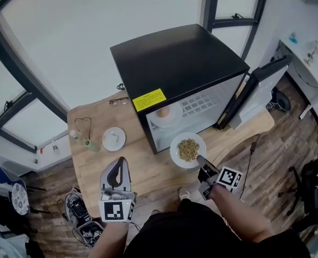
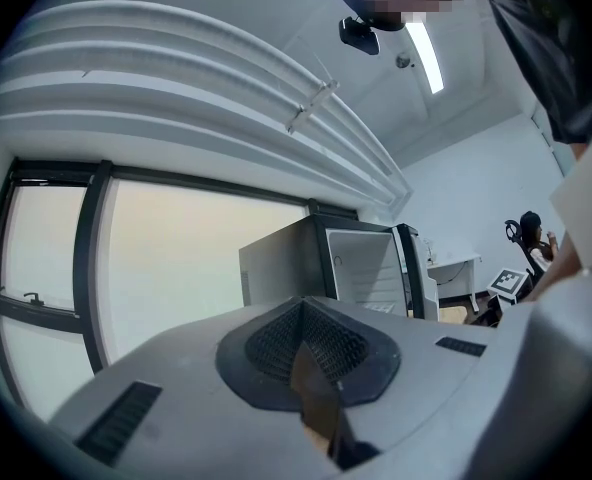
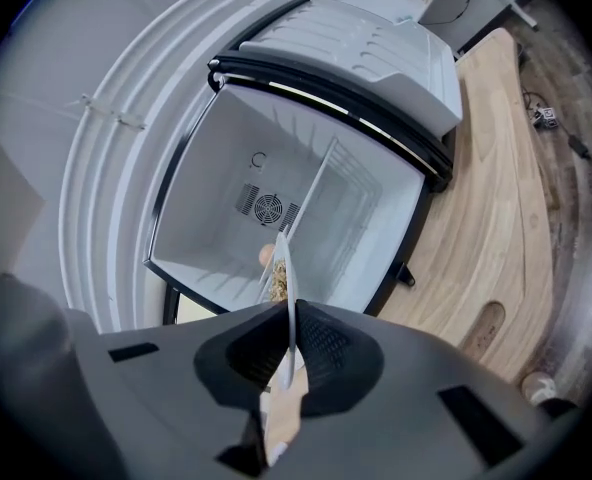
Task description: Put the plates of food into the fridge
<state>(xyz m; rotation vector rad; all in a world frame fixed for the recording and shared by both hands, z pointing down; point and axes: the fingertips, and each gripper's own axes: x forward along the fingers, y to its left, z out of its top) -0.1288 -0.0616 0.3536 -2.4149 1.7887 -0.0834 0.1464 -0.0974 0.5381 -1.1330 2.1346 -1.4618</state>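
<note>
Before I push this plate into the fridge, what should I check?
1. Right gripper clamped on the rim of the grain plate: ok.
2. Fridge door swung wide open: ok.
3. Room on the wire shelf: ok, bare to the right of the plate already inside.
4. Grains piled mid-plate, none spilled: ok.
5. Left gripper out of the path: ok, shut and empty over the table.
6. Plate held level: cannot tell.
</note>
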